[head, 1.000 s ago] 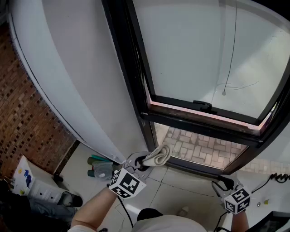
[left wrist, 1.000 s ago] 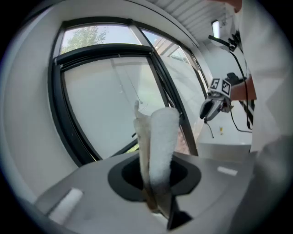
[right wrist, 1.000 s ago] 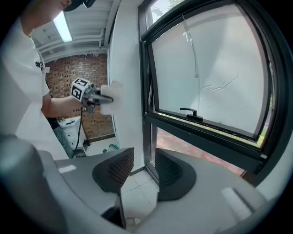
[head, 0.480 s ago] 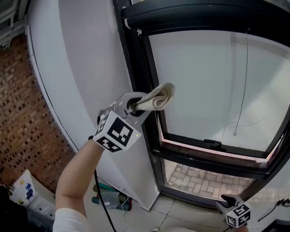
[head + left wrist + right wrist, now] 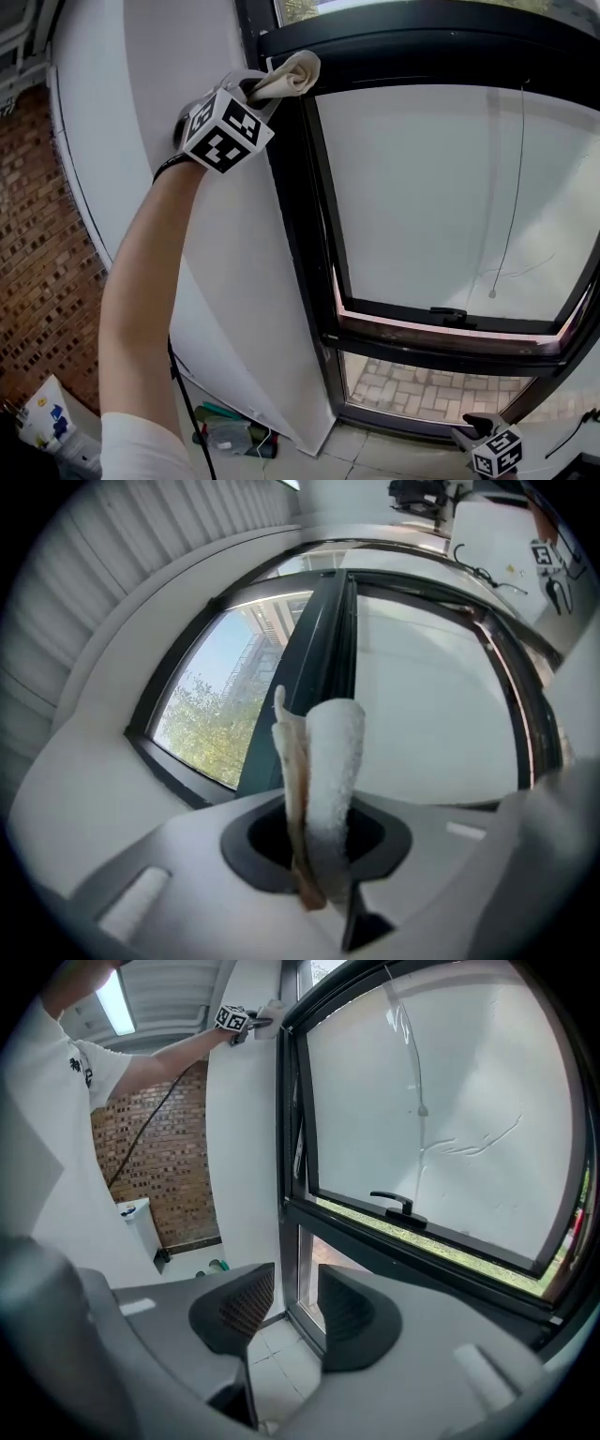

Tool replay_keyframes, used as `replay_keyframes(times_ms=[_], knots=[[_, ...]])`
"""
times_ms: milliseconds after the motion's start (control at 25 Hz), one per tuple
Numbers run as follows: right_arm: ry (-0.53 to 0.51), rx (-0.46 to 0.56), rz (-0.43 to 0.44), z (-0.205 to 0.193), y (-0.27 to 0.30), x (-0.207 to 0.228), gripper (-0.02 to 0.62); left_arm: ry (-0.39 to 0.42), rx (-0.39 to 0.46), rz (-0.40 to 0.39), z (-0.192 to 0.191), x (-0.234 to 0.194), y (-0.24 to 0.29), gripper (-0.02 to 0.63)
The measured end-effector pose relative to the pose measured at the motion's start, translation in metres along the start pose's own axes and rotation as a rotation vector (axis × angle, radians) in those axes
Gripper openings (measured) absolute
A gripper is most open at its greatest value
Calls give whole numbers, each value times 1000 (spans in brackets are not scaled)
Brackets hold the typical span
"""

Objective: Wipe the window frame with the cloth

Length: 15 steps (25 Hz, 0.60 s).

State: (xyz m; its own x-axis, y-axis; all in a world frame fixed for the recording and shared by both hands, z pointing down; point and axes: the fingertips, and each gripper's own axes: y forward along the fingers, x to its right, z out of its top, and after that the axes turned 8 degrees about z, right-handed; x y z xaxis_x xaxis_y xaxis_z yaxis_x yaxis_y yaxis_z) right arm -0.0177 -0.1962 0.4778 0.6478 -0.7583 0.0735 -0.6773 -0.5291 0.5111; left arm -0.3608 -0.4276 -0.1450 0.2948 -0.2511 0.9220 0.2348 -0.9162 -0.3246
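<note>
Left gripper (image 5: 265,86) high at upper left corner of window frame (image 5: 302,225), jaws clamped on folded cream cloth (image 5: 291,71); cloth's free end at the dark frame corner, contact not certain. Right gripper (image 5: 286,1309) low, below the frame's lower right corner, jaws apart, nothing between them. Window handle (image 5: 398,1206) on the frame's lower rail. Square black-and-white markers on both gripper cubes; dark print on white sleeve (image 5: 75,1068) too small to read

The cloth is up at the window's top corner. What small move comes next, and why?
Probably press the cloth onto the black window frame and slide downward: the left gripper clamps it right at the frame's top corner.
</note>
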Motion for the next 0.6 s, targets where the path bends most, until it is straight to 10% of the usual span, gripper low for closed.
replay_keyframes(times_ms=[600], knots=[[27, 6, -56, 1, 5, -2, 146, 192, -75, -96, -33, 72, 22, 89]])
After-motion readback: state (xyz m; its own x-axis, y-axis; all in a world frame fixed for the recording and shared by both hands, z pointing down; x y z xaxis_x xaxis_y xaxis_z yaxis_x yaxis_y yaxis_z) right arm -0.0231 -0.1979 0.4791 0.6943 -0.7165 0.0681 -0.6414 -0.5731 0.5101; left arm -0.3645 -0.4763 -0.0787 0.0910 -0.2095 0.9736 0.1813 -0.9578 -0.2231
